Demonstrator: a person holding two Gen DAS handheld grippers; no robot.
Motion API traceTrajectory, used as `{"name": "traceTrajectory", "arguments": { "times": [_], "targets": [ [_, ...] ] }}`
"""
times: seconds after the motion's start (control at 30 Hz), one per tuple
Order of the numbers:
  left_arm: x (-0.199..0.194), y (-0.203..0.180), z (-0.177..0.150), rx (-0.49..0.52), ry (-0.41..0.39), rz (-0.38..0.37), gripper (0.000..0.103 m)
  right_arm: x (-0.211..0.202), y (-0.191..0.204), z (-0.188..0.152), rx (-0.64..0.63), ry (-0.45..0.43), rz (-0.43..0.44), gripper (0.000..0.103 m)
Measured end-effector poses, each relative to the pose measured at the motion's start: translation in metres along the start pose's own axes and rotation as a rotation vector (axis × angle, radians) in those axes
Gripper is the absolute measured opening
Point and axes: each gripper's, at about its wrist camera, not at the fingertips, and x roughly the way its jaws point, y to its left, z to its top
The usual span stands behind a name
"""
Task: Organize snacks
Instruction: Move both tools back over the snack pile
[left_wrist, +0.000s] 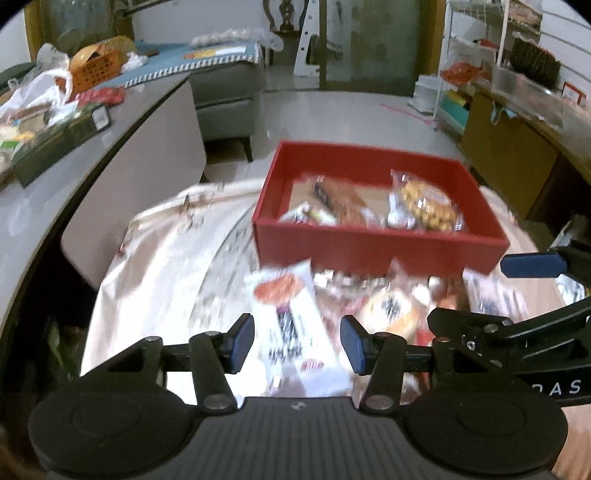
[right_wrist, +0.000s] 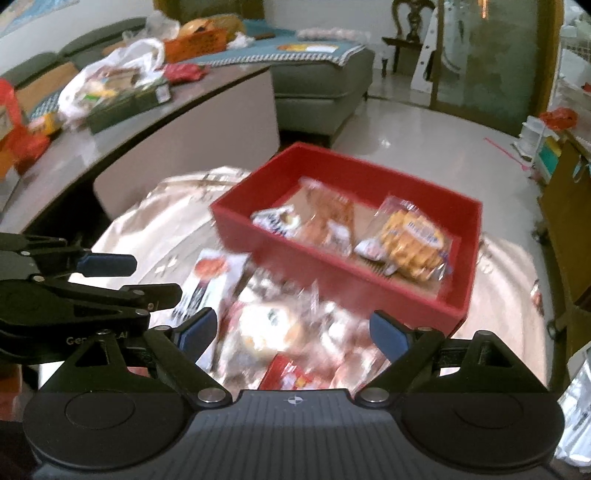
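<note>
Both tilted downward over the snack pile (right_wrist: 291, 332) (red box (left_wrist: 380, 247) beyond): left hand-held gripper (left_wrist: 297, 343) partly spread, empty; right hand-held gripper (right_wrist: 293, 330) spread wide, empty.

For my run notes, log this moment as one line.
task: organize snacks | red box: three packets inside | pile: in front of box | left gripper: open, empty | right gripper: open, empty

Red box (right_wrist: 332, 273) open on top with bare floor between its snacks, pile of snack packs (right_wrist: 288, 332) crowding the near side, bare cloth (left_wrist: 166, 266) to the left, both hand-held grippers close together.
</note>
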Motion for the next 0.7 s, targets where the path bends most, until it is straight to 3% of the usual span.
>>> {"name": "traceTrajectory", "arguments": {
  "times": [0.23,0.4,0.57,0.7],
  "targets": [
    [-0.006,0.010,-0.033,-0.014,0.058,0.018,0.044,0.000,0.026,-0.022,-0.058,0.055,0.023,0.093],
    [0.005,0.019,-0.057,-0.097,0.157,0.004,0.044,0.010,0.041,-0.035,-0.102,0.115,0.015,0.093],
    [0.010,0.021,-0.060,-0.080,0.155,0.051,0.045,0.011,0.038,-0.038,-0.104,0.132,0.020,0.094],
    [0.016,0.022,-0.062,-0.092,0.191,0.013,0.050,0.007,0.028,-0.035,-0.076,0.122,0.015,0.095]
  ]
}}
